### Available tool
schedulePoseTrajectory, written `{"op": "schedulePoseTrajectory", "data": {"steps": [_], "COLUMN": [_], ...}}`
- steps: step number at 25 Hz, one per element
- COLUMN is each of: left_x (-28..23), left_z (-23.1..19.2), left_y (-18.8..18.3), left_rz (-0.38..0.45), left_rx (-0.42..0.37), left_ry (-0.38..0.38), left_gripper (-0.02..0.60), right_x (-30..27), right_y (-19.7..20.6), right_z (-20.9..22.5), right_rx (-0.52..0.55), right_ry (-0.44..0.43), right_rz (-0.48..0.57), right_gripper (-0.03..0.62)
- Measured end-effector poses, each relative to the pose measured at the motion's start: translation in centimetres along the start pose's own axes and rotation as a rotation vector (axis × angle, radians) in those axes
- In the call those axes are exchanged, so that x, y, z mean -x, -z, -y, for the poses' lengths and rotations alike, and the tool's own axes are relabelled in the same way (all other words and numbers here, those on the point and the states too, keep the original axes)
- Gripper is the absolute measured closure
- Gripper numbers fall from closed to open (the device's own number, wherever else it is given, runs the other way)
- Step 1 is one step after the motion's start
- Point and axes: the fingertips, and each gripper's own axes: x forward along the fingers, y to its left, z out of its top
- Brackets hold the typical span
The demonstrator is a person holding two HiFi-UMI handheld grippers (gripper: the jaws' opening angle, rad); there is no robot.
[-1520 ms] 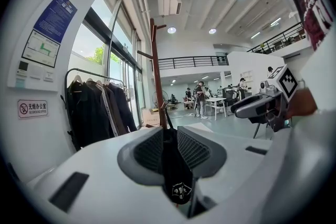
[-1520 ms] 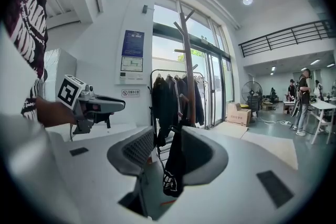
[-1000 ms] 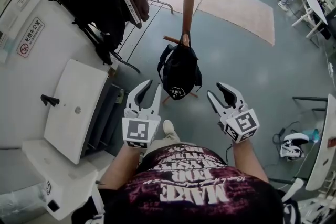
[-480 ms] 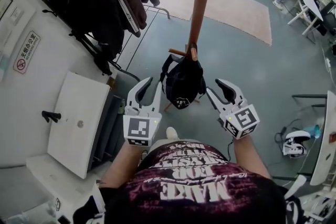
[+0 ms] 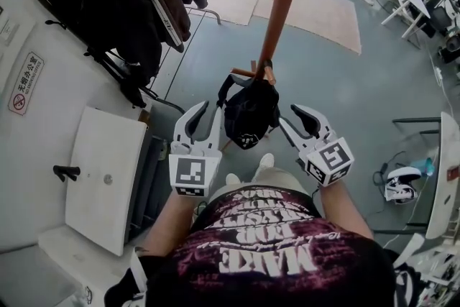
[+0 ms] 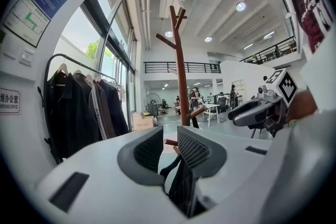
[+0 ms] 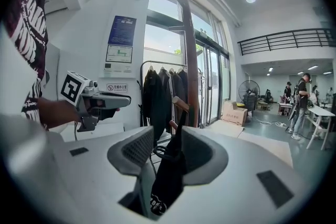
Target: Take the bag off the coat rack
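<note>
Head view, looking steeply down: the black bag point(image 5: 249, 111) hangs by its strap from a low peg point(image 5: 248, 72) on the brown coat rack point(image 5: 282, 3), just above the grey floor point(image 5: 345, 97). It sits right between the two grippers. The left hand-held gripper point(image 5: 208, 111) is just beside the bag's left flank and the right hand-held gripper point(image 5: 291, 116) is close on its other side.

Left gripper view: the jaws stand apart with a modest gap and nothing pinched, the bag's dark fabric showing through the gap beyond them. Right gripper view: same story, jaws parted, and the bag with its looped strap fills the space between them, with no sign that the pads press on it.

Up at the left, dark jackets point(image 5: 136, 3) hang on a clothes rail, and a pale rug point(image 5: 316, 0) lies beyond the rack.
</note>
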Motion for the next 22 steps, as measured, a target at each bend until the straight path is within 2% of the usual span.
{"op": "schedulePoseTrajectory", "data": {"steps": [7,22], "left_x": [-0.7,-6.5], "left_z": [0.1,2.4], "left_y": [0.3,2.4], "left_rz": [0.002,-0.083], "left_rx": [0.008,-0.019], "left_ry": [0.007,0.084], "left_gripper": [0.502,0.502], "right_x": [-1.3,-5.0], "right_y": [-0.1,2.2], "right_z": [0.5,4.6], "right_rx": [-0.005,-0.076], "right_ry": [-0.012,-0.043], "right_rz": [0.005,-0.015], "right_gripper": [0.419,0.419]}}
